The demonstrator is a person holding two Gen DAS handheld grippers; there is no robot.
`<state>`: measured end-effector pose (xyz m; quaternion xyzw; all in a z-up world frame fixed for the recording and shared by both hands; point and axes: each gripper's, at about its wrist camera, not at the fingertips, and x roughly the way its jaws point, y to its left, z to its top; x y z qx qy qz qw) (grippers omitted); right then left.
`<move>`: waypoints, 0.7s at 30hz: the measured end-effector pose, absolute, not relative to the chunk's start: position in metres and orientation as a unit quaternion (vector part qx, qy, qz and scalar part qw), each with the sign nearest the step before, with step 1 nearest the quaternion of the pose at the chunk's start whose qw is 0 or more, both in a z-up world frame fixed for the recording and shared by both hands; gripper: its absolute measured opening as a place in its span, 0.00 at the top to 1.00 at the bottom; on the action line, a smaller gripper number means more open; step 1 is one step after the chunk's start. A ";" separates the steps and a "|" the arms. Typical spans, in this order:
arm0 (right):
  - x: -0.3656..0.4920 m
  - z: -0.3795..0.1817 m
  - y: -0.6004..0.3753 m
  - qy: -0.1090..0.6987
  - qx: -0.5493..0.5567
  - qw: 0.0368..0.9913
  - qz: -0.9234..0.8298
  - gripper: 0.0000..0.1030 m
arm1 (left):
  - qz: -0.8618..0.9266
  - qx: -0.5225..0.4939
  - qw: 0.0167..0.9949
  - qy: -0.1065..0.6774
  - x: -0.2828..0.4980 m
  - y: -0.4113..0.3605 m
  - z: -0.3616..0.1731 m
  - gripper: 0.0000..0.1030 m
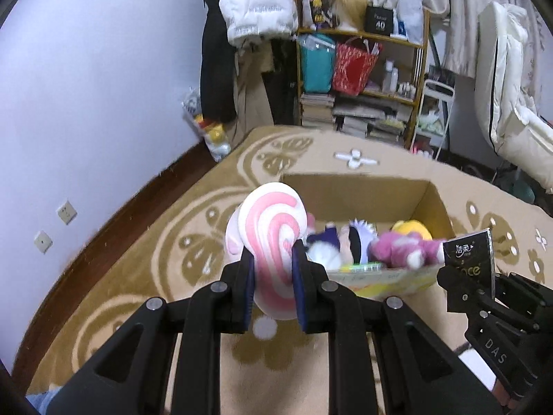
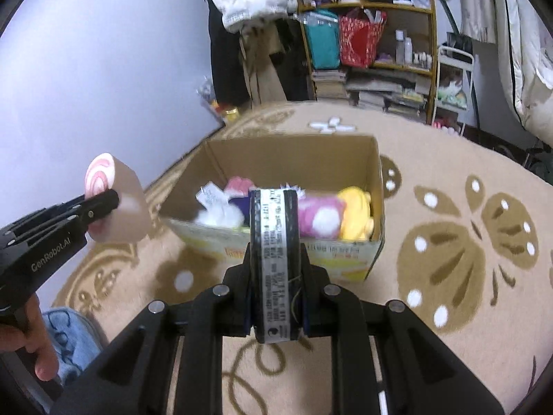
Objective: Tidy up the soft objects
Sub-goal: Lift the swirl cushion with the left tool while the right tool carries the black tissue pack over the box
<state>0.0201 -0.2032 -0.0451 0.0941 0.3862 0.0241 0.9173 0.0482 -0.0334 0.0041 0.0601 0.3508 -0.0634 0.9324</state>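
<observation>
Both tongs carry something toward the cardboard box (image 2: pixel 375 186) that stands open on the patterned carpet (image 2: pixel 484 242), which reads as the place where the soft things are being gathered: a pink plush (image 2: pixel 319 216), a yellow plush (image 2: pixel 356 212) and a white fluffy toy (image 2: pixel 217 216) already lie inside, crowded toward the near wall.

The left tongs (image 1: pixel 273 276) are clenched on a swirl cushion (image 1: pixel 273 228), a pink-and-white spiral roll with a beige side. The pads pinch its lower part from both flanks, so the soft body bulges above and below the grip; holding it low probably keeps the bulk forward and free to drop. In the right wrist view it hangs left of the box, outside the rim and above the carpet, so it seems not yet over the opening.

The right tongs (image 2: pixel 274 269) are closed narrowly on a dark tissue pack (image 2: pixel 274 259), gripped on its broad faces with the printed edge facing the camera. The pack stands upright between the pads, just before the box's near wall. That edge-on hold looks suited to slipping it into the gap between the toys.

The judgement is that both items are near release but need carrying further over the box first.
</observation>
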 end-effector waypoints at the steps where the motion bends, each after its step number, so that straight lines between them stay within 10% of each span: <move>1: 0.022 -0.042 -0.204 0.381 0.095 0.919 0.025 0.80 | -0.064 0.067 0.935 0.342 0.049 -0.036 0.006 0.83; 21: 0.049 -0.035 -0.209 0.331 0.089 0.939 0.040 0.80 | -0.080 0.082 0.947 0.301 0.076 -0.053 0.004 0.80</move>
